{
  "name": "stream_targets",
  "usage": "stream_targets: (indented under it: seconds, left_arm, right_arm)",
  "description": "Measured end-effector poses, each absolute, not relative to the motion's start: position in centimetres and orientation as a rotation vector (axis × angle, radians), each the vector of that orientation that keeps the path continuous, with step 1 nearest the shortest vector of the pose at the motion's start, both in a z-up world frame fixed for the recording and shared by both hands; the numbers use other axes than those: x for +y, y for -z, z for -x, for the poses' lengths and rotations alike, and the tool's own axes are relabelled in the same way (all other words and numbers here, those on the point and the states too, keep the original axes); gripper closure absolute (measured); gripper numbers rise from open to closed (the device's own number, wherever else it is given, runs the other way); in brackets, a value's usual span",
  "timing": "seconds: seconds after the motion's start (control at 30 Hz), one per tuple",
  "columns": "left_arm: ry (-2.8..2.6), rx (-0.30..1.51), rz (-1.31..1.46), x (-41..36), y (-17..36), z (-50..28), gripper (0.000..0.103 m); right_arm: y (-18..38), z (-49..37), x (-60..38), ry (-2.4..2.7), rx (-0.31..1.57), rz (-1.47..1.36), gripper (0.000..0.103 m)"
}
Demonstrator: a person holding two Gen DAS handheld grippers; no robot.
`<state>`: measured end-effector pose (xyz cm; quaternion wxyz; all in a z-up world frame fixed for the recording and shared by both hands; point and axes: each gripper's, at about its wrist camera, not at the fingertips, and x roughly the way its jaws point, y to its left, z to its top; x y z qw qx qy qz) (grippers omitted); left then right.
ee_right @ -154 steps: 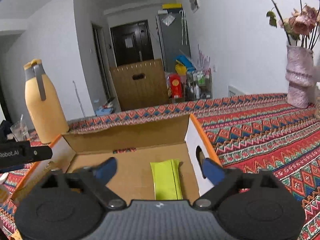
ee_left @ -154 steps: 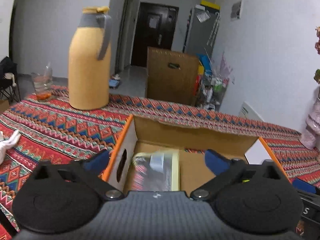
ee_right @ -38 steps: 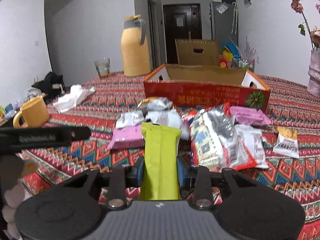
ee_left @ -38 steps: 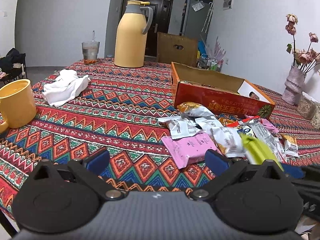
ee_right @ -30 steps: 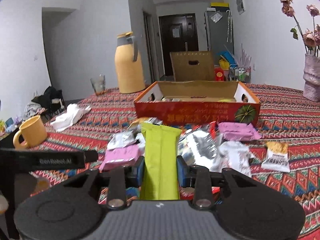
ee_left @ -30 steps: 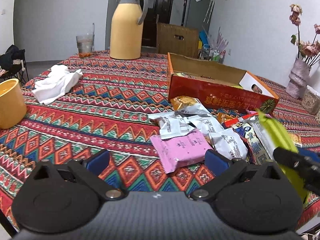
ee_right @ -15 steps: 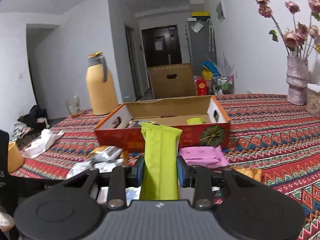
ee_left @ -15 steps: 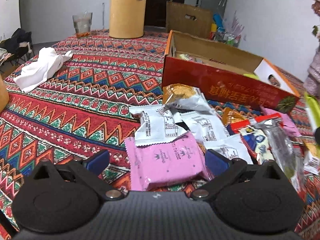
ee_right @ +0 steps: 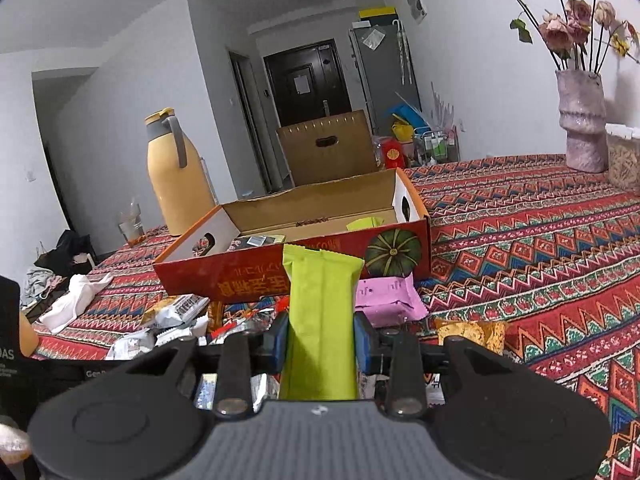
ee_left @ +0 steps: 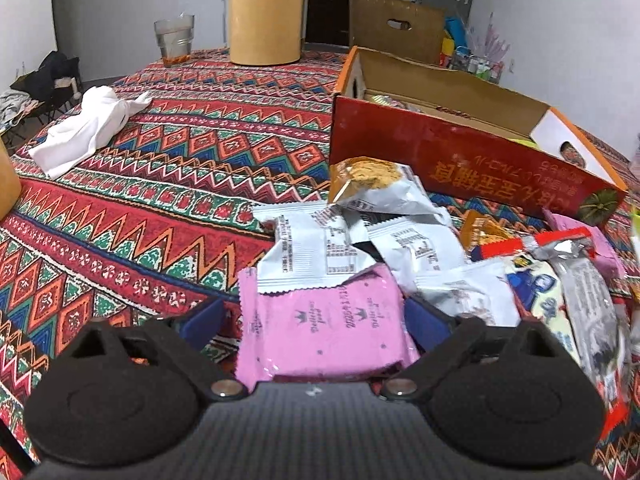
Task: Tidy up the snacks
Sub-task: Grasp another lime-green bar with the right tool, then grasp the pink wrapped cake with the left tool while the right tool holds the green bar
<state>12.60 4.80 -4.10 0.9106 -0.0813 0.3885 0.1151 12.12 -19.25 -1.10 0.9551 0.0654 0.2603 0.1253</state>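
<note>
My left gripper (ee_left: pixel 320 316) is open, its two blue fingers on either side of a pink snack packet (ee_left: pixel 324 328) at the near edge of a pile of snack packets (ee_left: pixel 400 236) on the patterned tablecloth. The red cardboard box (ee_left: pixel 460 160) stands open behind the pile. My right gripper (ee_right: pixel 320 336) is shut on a lime-green snack packet (ee_right: pixel 320 304) and holds it upright, above the pile and in front of the box (ee_right: pixel 256 276). Inside the box lie a green packet (ee_right: pixel 364 223) and a dark packet (ee_right: pixel 256 241).
A yellow thermos (ee_right: pixel 176 176) and a glass (ee_left: pixel 174 38) stand at the far left of the table. A white cloth (ee_left: pixel 84 128) lies to the left. A vase of dried flowers (ee_right: pixel 580 128) stands at the far right. A brown carton (ee_right: pixel 326 152) stands beyond the table.
My left gripper has dropped forward until the pink packet lies between its open fingers. My right gripper has carried the green packet a little closer to the box.
</note>
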Motion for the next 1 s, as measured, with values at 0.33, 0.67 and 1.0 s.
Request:
stream_targets:
  seconds: [0.33,0.67,1.0]
  left_arm:
    - [-0.163,0.771,0.166,4.9,3.6,-10.3,0.038]
    - [-0.129,0.732,0.148,4.6,2.5,-8.0,0.040]
    - [-0.104,0.646,0.135,4.4,-0.2,-6.4,0.041]
  right_arm:
    - [1.4,-11.7,-20.0,-0.255,0.529,-0.151,0.071]
    - [0.4,-10.3,-19.8,-0.255,0.496,-0.134,0.071]
    - [-0.7,-9.8,-19.5,-0.250,0.466,-0.115,0.071]
